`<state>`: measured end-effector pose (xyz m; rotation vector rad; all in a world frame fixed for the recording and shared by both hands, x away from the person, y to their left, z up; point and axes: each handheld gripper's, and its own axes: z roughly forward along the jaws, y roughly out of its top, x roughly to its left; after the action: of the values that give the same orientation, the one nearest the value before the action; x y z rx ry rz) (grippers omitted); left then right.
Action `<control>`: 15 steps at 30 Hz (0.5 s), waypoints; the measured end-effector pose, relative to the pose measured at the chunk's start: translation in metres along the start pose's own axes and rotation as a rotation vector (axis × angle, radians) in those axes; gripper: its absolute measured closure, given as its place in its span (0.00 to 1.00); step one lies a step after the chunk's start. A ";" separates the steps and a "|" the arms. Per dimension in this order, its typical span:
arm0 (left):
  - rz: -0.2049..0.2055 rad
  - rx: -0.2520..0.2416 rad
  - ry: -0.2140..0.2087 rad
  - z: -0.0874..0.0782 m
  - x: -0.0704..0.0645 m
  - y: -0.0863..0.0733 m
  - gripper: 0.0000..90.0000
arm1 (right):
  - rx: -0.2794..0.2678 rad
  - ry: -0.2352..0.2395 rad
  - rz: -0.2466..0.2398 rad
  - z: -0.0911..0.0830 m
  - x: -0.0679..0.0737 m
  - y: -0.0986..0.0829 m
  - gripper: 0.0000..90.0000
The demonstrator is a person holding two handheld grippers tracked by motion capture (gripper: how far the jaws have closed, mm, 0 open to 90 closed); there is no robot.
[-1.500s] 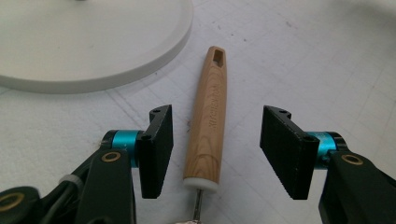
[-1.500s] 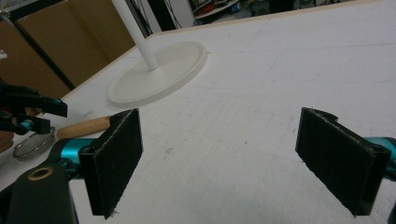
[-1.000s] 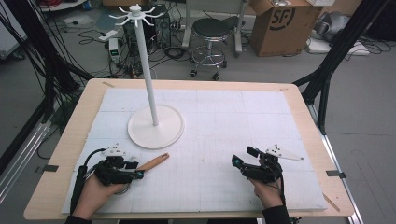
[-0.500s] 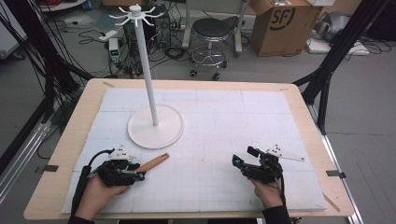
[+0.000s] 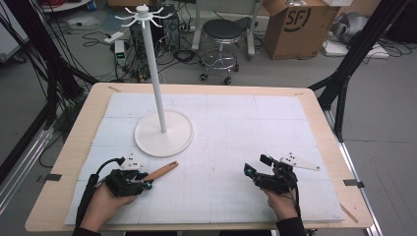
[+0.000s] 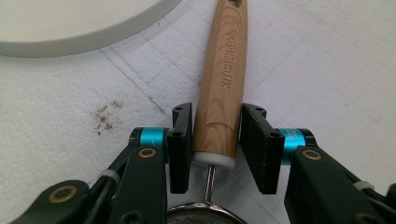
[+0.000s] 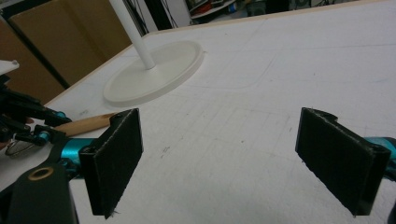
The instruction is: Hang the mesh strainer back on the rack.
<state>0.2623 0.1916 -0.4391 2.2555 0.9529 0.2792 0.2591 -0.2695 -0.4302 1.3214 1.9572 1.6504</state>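
Left gripper clamped on wooden handle near its white end cap; both pads pressed against the wood. Handle lying on the white mat, pointing away from the jaws toward the rack base, tip just short of it, not touching. Metal shank and mesh rim of the tool visible below the jaws in left gripper view; "KITCHEN TOOL" stamp legible there, unreadable from high view. Right gripper wide apart, holding nothing, well to the right of the left one. Nothing between its jaws but bare mat. Seen from right gripper view: left gripper and handle off to the left, base ahead. Count: two grippers, one tool, one rack with upright pole.
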 end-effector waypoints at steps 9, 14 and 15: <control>-0.012 0.017 0.004 0.001 -0.001 0.002 0.72 | -0.001 0.005 -0.001 0.000 0.001 0.000 0.15; -0.033 0.008 -0.032 0.001 0.005 0.000 0.72 | -0.001 0.004 -0.007 0.000 0.002 0.000 0.15; -0.032 0.008 -0.032 0.001 0.005 0.000 0.72 | -0.002 0.004 -0.005 0.000 0.002 0.000 0.15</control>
<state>0.2662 0.1945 -0.4398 2.2434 0.9741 0.2243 0.2581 -0.2680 -0.4296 1.3120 1.9598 1.6533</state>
